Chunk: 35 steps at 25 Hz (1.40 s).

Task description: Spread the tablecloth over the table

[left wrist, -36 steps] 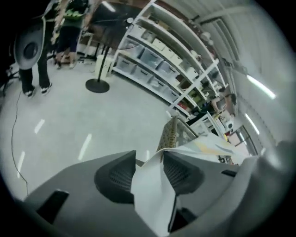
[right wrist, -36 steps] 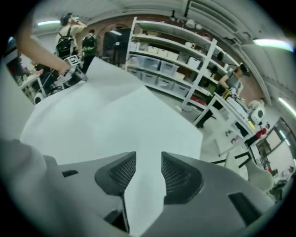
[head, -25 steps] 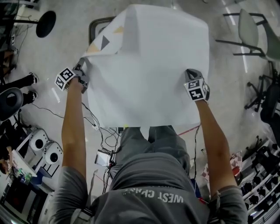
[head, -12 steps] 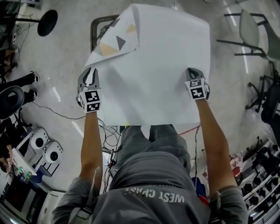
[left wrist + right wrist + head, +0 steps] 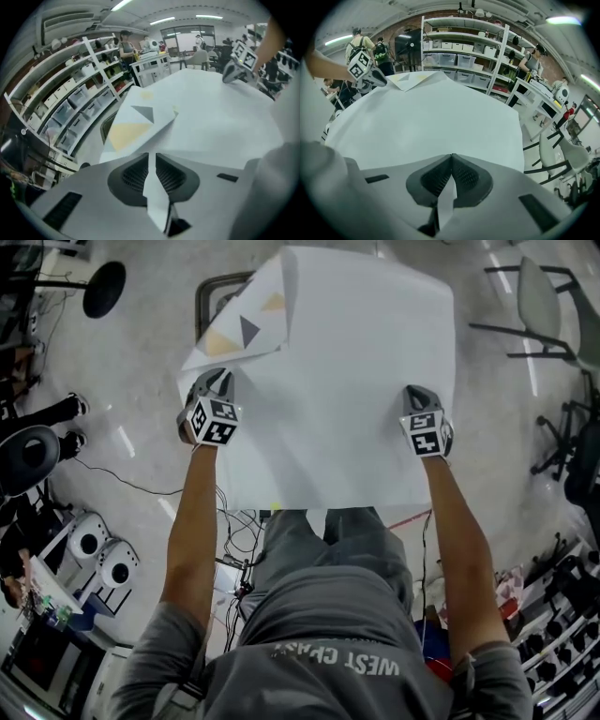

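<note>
Floor (image 5: 131,343) pale, glossy, streaked with light reflections. Black cables (image 5: 234,542) trail across it. Grey chair (image 5: 536,301) on black frame at upper right of head view; round black base (image 5: 101,289) at upper left. White shelving (image 5: 461,49) with storage bins against brick wall (image 5: 440,13). More racks (image 5: 70,93) with bins and boxes along 1 side. Ceiling strip lights (image 5: 161,20) lit. Bright windows (image 5: 187,40) at far end. Person (image 5: 532,58) stands near shelving end.
</note>
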Each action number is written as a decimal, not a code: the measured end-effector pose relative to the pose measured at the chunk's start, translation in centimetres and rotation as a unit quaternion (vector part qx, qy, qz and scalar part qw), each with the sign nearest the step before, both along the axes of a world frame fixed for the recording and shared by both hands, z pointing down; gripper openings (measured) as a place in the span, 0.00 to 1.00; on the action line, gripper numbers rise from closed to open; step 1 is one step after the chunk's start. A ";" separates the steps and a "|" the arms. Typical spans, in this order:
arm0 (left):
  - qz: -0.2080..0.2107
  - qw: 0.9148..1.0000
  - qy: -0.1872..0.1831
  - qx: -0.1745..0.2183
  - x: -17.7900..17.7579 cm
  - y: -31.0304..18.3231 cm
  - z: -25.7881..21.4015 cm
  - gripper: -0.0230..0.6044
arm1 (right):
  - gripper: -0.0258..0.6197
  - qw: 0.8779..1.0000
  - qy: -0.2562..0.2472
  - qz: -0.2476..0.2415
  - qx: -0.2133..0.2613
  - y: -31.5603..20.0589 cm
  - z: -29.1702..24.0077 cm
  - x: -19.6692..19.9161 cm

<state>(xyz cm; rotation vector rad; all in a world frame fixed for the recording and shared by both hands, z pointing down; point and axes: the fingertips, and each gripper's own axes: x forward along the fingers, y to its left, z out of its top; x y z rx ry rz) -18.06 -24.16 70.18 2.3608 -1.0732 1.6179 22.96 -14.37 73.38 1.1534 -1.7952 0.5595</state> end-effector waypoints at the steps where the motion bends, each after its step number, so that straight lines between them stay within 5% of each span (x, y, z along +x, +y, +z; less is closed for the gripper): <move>1: -0.014 1.000 0.006 0.000 0.0 -1.5 -0.1 0.11 | 0.04 1.000 0.001 0.001 0.001 0.0 0.0 -0.1; 5: -0.064 0.996 0.044 0.034 -0.6 -7.2 -2.4 0.08 | 0.04 1.000 0.001 0.004 0.003 -0.1 -0.2 -0.1; 9: -0.142 0.982 0.103 0.074 -3.7 -12.1 -5.5 0.07 | 0.04 1.000 -0.005 0.000 0.005 -0.2 -0.2 0.0; 16: -0.248 0.960 0.118 0.048 -9.8 -13.7 -4.3 0.07 | 0.04 1.000 -0.011 -0.006 0.008 -0.1 -0.4 -0.1; 18: -0.245 0.961 0.126 0.037 -9.1 -12.2 -3.5 0.07 | 0.04 1.000 -0.013 -0.003 0.008 -0.1 -0.4 0.1; 23: -0.163 0.966 0.200 -0.008 -2.4 -6.1 -1.2 0.07 | 0.04 1.000 -0.020 0.006 0.009 0.0 -0.4 0.1; 26: -0.165 0.961 0.219 -0.038 -1.2 -2.4 0.7 0.07 | 0.03 0.999 -0.025 0.012 0.019 -0.2 -0.5 -0.4; 35: -0.187 0.958 0.217 -0.012 -0.3 2.6 1.6 0.04 | 0.03 0.997 -0.045 0.056 0.029 0.2 -0.1 0.2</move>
